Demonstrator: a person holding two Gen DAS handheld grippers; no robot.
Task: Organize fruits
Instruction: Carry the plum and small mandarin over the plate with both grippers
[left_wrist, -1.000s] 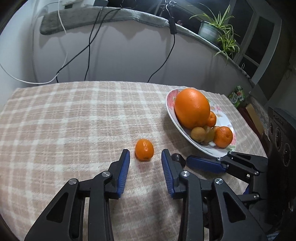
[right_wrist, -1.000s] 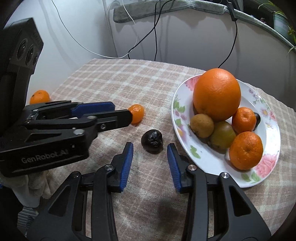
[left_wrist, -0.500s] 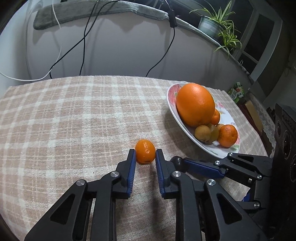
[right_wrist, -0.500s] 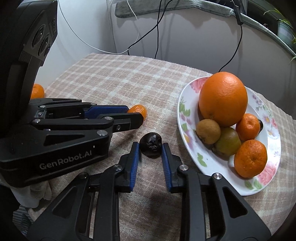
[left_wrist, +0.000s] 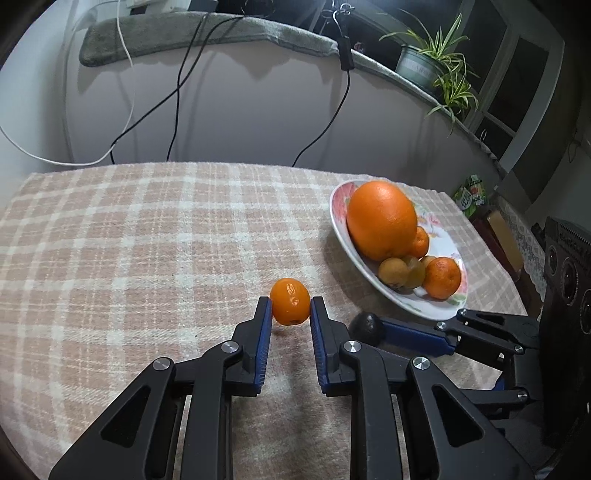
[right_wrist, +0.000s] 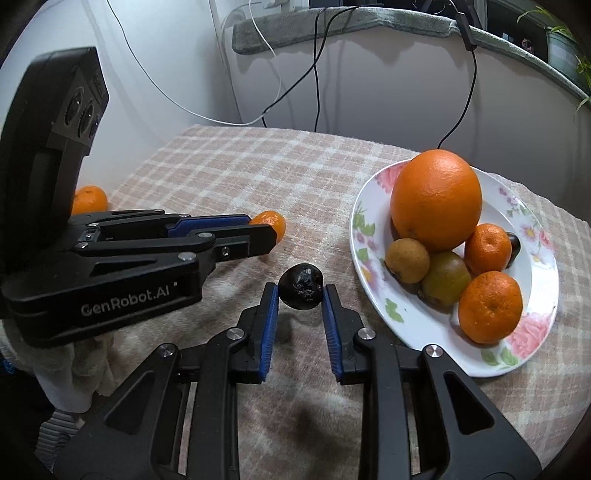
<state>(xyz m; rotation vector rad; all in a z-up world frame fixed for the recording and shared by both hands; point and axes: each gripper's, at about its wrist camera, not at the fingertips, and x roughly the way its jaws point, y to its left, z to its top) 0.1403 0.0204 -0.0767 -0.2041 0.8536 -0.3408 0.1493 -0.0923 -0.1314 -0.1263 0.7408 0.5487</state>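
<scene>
Left wrist view: we find the left gripper (left_wrist: 290, 308) clamped on a small orange (left_wrist: 290, 301) on the tablecloth (left_wrist: 147, 240); pickup in hand.

Right wrist view: the right gripper (right_wrist: 300, 295) clamps a dark fruit (right_wrist: 300, 291). Next, we judge, both need lifting to the plate (right_wrist: 417, 317).

Tablecloth (left_wrist: 147, 240): beige-pink plaid, cream lines.
Plate (right_wrist: 535, 350): white, pink flowers, green leaves.
Large orange (right_wrist: 436, 199): bright orange.
Small mandarin (left_wrist: 290, 301): orange, glossy.
Dark fruit (right_wrist: 300, 286): near-black, wrinkled.
Two fruits on plate (right_wrist: 443, 280): olive-brown.
Left gripper (left_wrist: 290, 314), right gripper (right_wrist: 300, 299): black bodies, blue pads, silver screws.
Spider plant (left_wrist: 439, 70): green.
</scene>
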